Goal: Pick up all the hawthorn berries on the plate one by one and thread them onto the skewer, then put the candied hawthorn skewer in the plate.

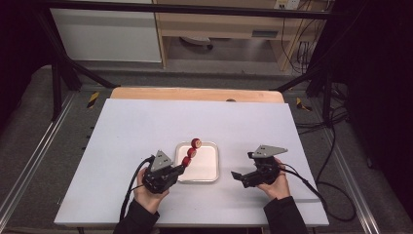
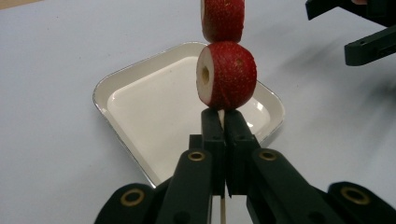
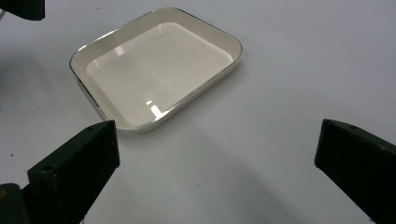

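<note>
Clamped in my left gripper (image 2: 223, 122), the thin wooden skewer (image 2: 222, 211) carries soft red strawberry slices (image 2: 227, 74) above the shallow cream tray (image 2: 140, 135); light, fragile, gripped low. Right gripper (image 3: 215, 163) gapes empty.

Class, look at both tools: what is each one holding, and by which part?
The left tool grips a skewer of red slices by its bare stick, just below the lowest slice. The right tool is open and holds nothing.
</note>
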Tool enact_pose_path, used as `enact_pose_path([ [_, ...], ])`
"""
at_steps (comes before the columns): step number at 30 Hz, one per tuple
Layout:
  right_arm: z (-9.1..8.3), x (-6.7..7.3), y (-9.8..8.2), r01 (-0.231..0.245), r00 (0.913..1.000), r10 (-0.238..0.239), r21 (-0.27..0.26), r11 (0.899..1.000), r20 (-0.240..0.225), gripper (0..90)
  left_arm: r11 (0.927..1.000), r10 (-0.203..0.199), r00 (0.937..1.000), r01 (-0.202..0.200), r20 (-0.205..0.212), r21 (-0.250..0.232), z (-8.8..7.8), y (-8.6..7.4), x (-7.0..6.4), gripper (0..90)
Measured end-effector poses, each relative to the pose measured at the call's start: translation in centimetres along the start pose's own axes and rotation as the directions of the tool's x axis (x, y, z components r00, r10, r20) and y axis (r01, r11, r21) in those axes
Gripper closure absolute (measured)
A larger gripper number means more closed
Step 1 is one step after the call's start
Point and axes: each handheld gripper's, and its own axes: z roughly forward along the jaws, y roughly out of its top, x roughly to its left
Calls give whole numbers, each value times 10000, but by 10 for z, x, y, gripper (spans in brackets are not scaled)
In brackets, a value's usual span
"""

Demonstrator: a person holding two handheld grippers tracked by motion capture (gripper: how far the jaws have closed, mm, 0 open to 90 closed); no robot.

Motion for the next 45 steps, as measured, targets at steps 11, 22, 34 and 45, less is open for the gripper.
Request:
enact_pose_path([
  [11, -18, -10, -27, 22, 9993, -26, 124, 9999, 362, 5, 9981, 45, 10000, -42, -50, 612, 19, 8, 2, 886],
  [22, -22, -14, -39, -77, 9994, 63, 407, 9991, 346, 6, 9763, -444, 9980, 531, -458, 2100, 36, 11, 6, 885],
  [34, -25, -15, -42, -166, 9993, 155, 308, 9994, 330, 6, 9530, -511, 9952, 735, -833, 2939, 56, 9, 4, 885],
  [45, -24, -15, -42, -128, 9995, 118, 337, 9993, 300, 6, 9485, -308, 9952, 584, -930, 3113, 70, 4, 6, 883],
])
